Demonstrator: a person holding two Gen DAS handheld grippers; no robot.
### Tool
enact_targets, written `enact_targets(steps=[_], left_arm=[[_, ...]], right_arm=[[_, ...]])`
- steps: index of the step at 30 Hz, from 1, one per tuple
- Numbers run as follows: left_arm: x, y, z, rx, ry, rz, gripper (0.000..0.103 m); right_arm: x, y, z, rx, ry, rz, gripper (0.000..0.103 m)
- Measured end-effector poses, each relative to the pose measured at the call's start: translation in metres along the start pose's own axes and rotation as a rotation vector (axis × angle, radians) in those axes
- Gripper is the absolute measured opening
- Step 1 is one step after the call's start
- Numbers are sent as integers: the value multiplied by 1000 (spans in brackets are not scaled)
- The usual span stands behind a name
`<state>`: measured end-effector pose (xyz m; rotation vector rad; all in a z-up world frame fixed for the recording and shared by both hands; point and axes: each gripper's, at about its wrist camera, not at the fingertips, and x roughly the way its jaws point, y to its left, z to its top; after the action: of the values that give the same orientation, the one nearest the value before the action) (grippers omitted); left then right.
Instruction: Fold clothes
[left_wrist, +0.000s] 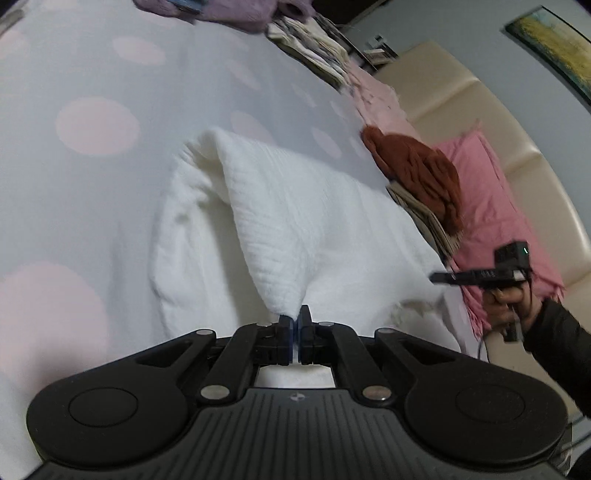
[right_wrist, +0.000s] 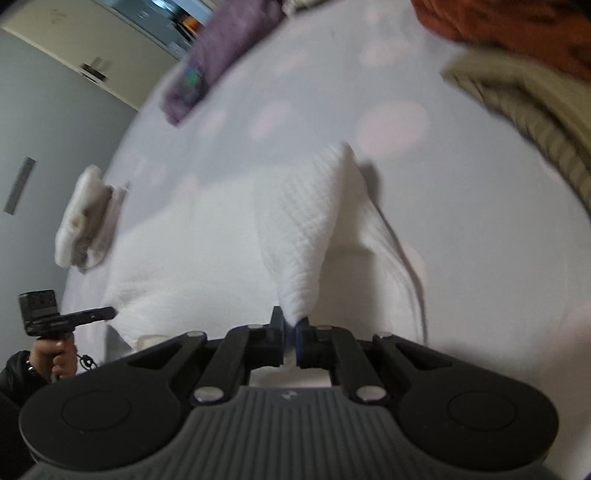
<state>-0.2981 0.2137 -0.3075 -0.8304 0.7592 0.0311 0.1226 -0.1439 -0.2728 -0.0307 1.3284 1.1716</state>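
Observation:
A white textured cloth (left_wrist: 280, 206) lies spread on the bed sheet with pale pink dots (left_wrist: 92, 125). My left gripper (left_wrist: 294, 318) is shut on a near corner of the white cloth, which rises from the sheet into a peak. In the right wrist view the same white cloth (right_wrist: 303, 221) is lifted at another corner, and my right gripper (right_wrist: 290, 320) is shut on it. The right gripper (left_wrist: 443, 277) also shows at the right of the left wrist view, held by a hand in a dark sleeve. The left gripper (right_wrist: 109, 313) appears at the left of the right wrist view.
A rust-coloured garment (left_wrist: 417, 170) lies on striped folded fabric beside a pink pillow (left_wrist: 491, 199) and a cream headboard (left_wrist: 461, 92). A purple garment (right_wrist: 218, 55) lies at the far side of the bed. A folded white stack (right_wrist: 88, 218) sits at the bed's left edge.

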Motion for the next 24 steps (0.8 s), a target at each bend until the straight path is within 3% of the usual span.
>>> enact_targets(steps=[5,9,10,13,18,21,24], left_arm=[[6,9,-12,15,24,83,1],[5,16,-15,0,28,98,2],[2,13,-16,12,29,111,10],[-11,4,-21,62,69,153,24],[-33,-9,-40,221,105,177,25],[-35,-8,-46,204,98,212,40],[-37,-8,-50,160,85,229,42]], right_arm=[[1,-1,-5,-9,-29,-41,7],[19,0,-15,-51,32,-115,14],[20,2,-16,-66,39,-123,16],[4,4,-22,-59,-4,-96,45],[-25,6,-34,-167,-21,-134,46],[-37,5,-41,-232,-44,-210,55],[-40,1,-45,-256,-44,-233,55]])
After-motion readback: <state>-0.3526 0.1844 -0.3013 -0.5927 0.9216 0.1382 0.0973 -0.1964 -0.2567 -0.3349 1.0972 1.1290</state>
